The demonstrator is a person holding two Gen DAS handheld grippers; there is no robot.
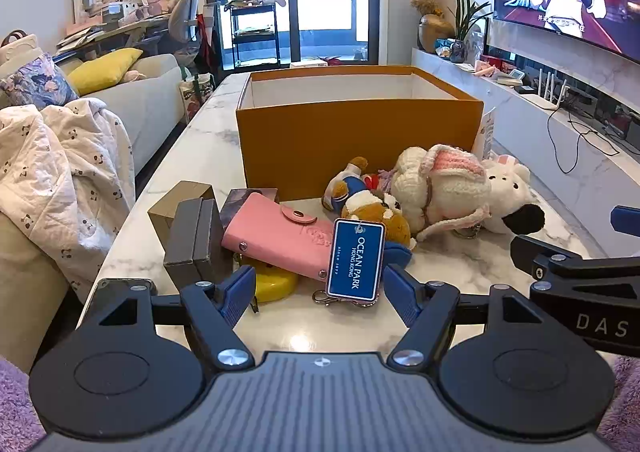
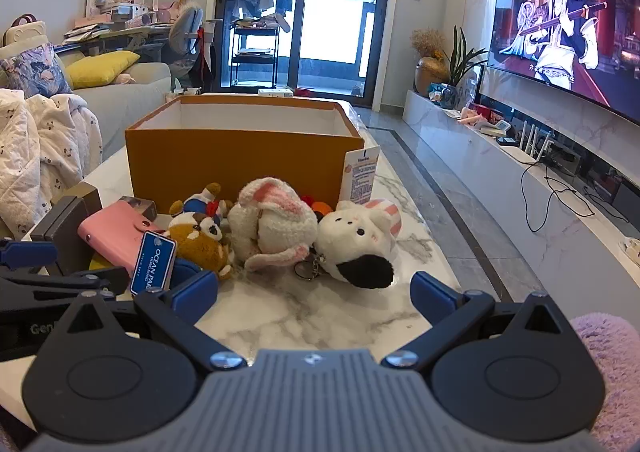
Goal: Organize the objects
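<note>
An open orange box (image 1: 360, 140) (image 2: 240, 164) stands on the marble table (image 1: 200, 156) (image 2: 320, 320). In front of it lie a pink wallet (image 1: 276, 236) (image 2: 116, 236), a brown plush (image 1: 384, 212) (image 2: 200, 244) with a blue Ocean Park tag (image 1: 355, 260) (image 2: 153, 266), a white bunny plush (image 1: 444, 184) (image 2: 272, 224) and a white plush with a black tip (image 1: 508, 192) (image 2: 360, 244). My left gripper (image 1: 320, 298) is open just short of the tag. My right gripper (image 2: 316, 294) is open over bare marble in front of the plushes.
Small dark boxes (image 1: 192, 240) and a tan box (image 1: 176, 204) stand left of the wallet; a yellow disc (image 1: 276, 286) lies under it. A sofa with a blanket (image 1: 60, 180) borders the table's left. A TV (image 2: 568, 32) and low cabinet line the right wall.
</note>
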